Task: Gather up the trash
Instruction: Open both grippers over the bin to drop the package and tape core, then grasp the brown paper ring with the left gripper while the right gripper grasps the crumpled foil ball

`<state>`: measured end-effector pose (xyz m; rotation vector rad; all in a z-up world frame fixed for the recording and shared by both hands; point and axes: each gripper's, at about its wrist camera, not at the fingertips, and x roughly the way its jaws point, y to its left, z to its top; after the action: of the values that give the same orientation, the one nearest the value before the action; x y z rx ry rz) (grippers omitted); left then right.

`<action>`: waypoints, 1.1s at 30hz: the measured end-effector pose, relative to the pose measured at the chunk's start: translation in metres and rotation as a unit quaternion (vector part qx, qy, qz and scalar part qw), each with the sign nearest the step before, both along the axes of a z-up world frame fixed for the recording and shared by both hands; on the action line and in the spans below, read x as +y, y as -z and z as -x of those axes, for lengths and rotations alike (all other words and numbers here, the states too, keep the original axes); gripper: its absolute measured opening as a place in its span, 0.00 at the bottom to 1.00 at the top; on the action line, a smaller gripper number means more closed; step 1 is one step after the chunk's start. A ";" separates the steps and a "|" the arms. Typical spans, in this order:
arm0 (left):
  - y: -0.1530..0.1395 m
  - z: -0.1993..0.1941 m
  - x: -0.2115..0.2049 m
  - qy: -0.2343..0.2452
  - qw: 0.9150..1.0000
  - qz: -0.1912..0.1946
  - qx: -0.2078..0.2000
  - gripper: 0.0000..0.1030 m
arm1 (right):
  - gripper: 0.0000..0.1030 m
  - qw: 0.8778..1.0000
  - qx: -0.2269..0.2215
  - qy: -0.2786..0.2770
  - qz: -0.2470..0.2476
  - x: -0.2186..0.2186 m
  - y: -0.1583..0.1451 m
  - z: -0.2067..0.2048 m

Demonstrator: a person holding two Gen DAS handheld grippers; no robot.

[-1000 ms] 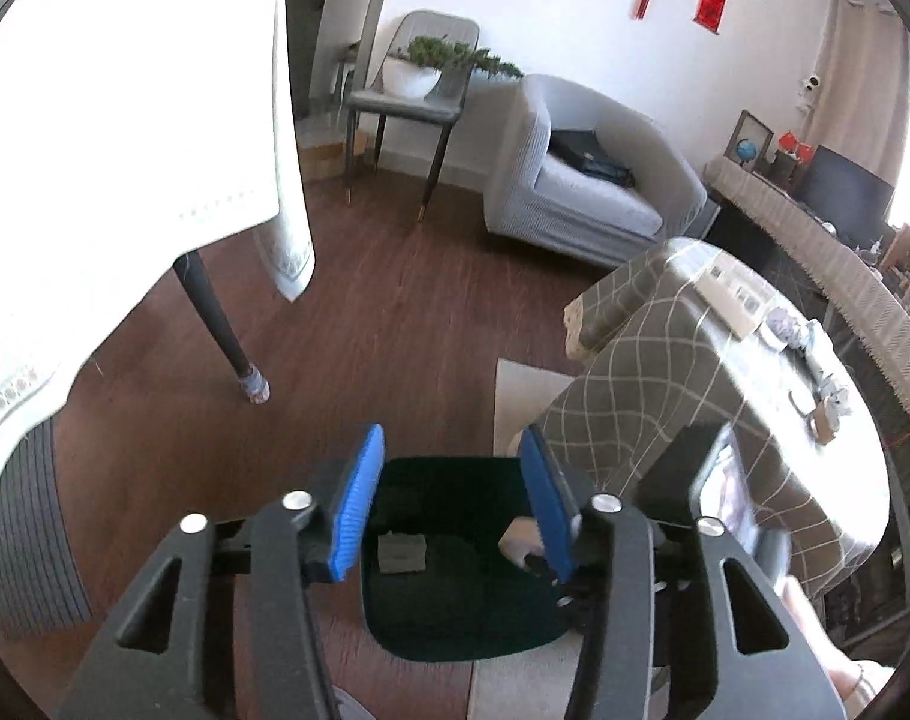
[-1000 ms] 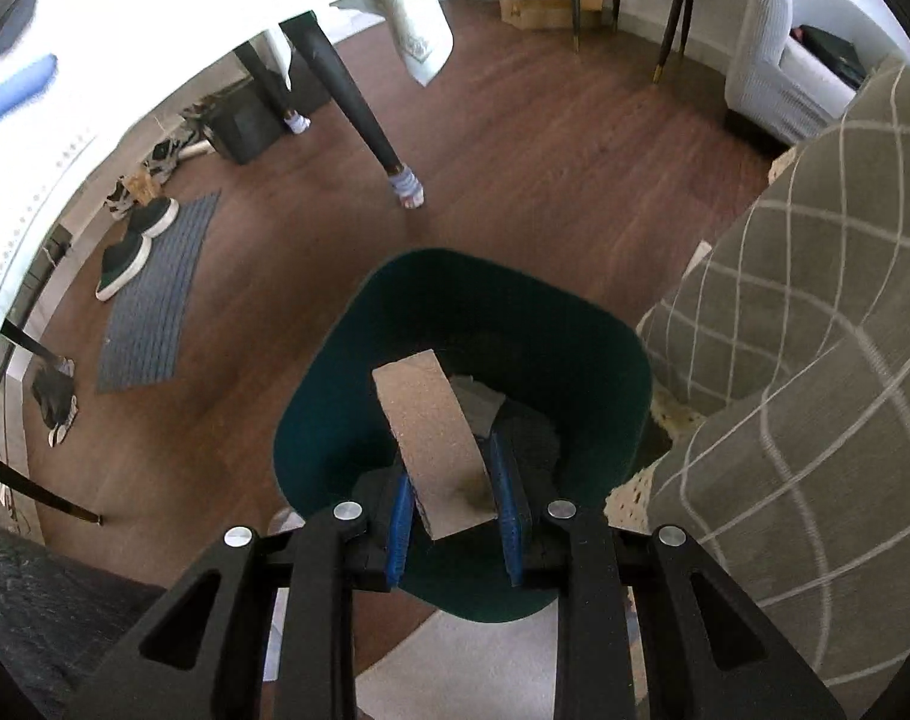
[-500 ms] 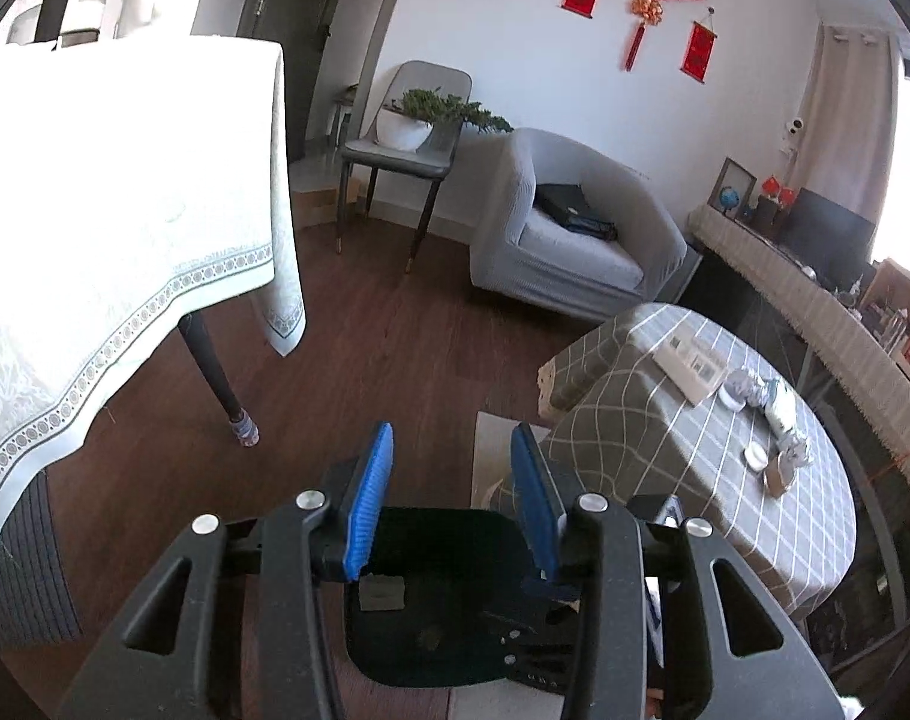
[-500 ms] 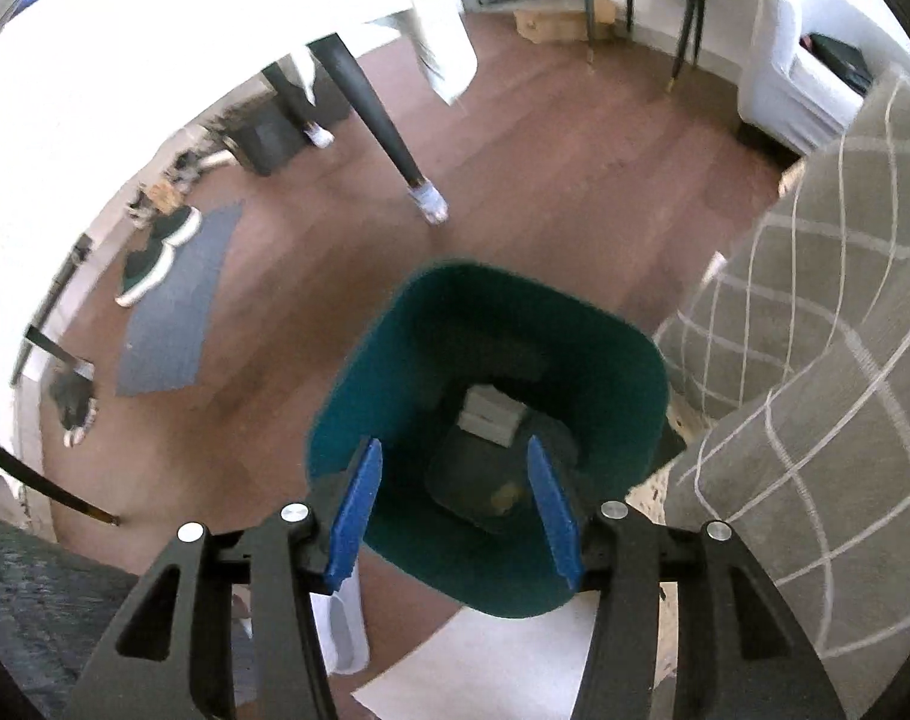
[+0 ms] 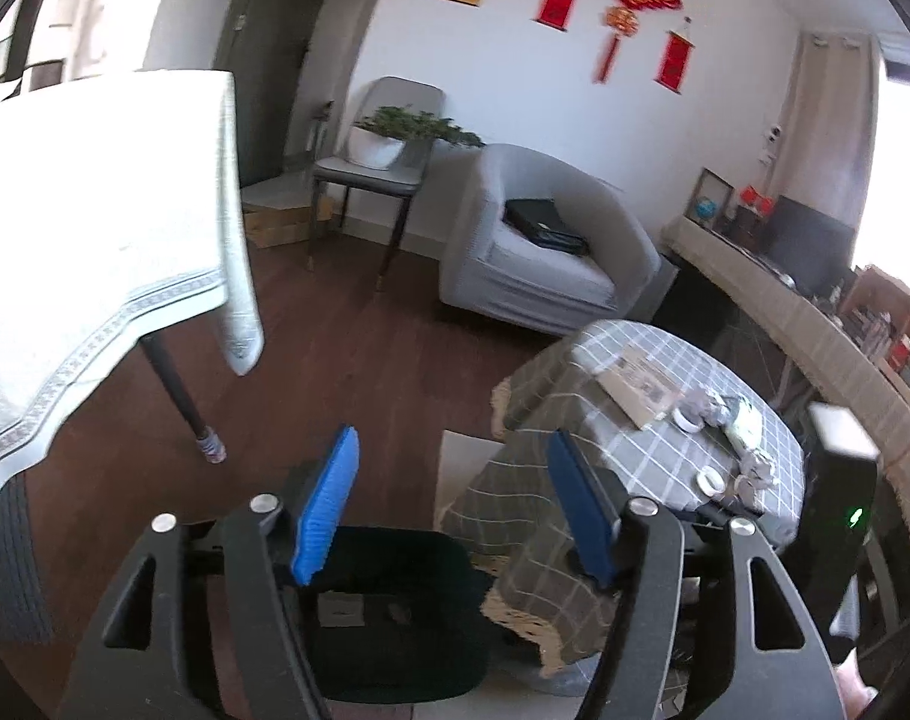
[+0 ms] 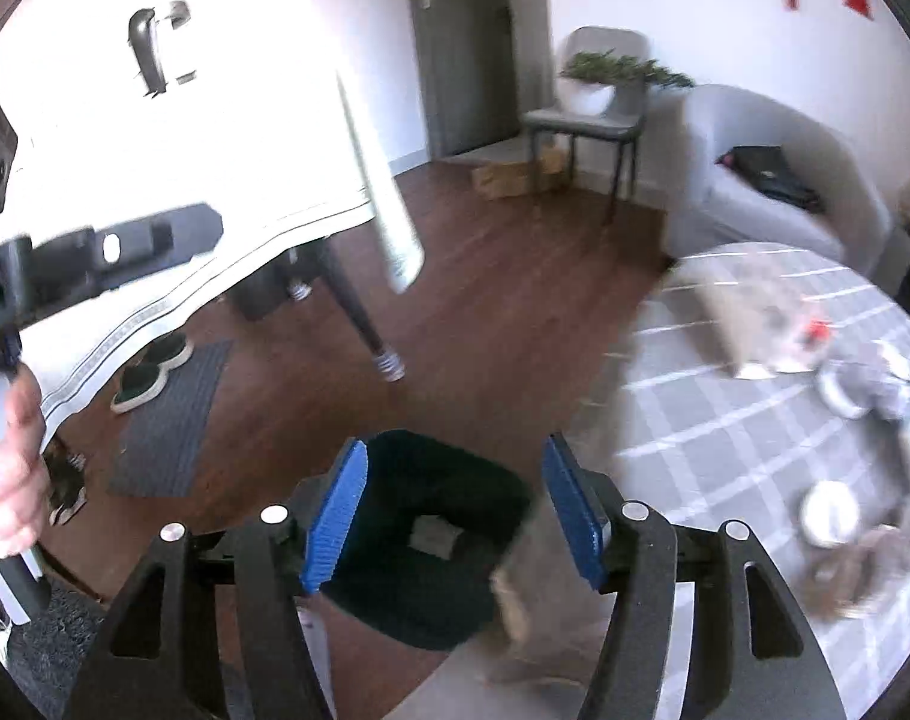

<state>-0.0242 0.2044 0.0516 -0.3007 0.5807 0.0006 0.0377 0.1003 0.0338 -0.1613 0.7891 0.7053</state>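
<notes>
A dark green trash bin stands on the floor beside the low table; it also shows in the right wrist view, with a grey scrap inside. My left gripper is open and empty, held above the bin. My right gripper is open and empty, above the bin's rim. On the low table with the grey checked cloth lie a flat cardboard piece, crumpled wrappers and small white cups. The same table shows blurred in the right wrist view.
A tall table with a white cloth stands at the left, its dark leg near the bin. A grey armchair and a chair with a plant stand at the back. A mat with slippers lies on the wood floor.
My right gripper opened and dropped the cardboard piece into the bin, then rose and swung toward the low table. My left gripper also rose and opened wider.
</notes>
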 end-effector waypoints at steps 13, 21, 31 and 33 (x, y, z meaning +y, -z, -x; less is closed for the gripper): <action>0.028 -0.026 -0.102 0.094 0.995 -0.020 0.022 0.81 | 0.69 0.994 -0.023 0.103 0.000 -0.129 -0.006 -0.009; 0.043 -0.049 -0.167 0.160 0.986 -0.034 0.035 0.83 | 0.71 0.985 -0.012 0.172 -0.017 -0.209 -0.004 -0.020; 0.070 -0.067 -0.238 0.258 0.960 -0.090 0.057 0.78 | 0.72 0.980 0.024 0.197 -0.030 -0.261 0.013 -0.029; 0.073 -0.075 -0.246 0.266 0.958 -0.084 0.060 0.77 | 0.72 0.980 0.026 0.194 -0.028 -0.263 0.014 -0.030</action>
<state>0.0512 -0.0415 -0.0215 0.0288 0.7629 -0.4527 0.0679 -0.1627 0.0195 0.0629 0.8211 0.3624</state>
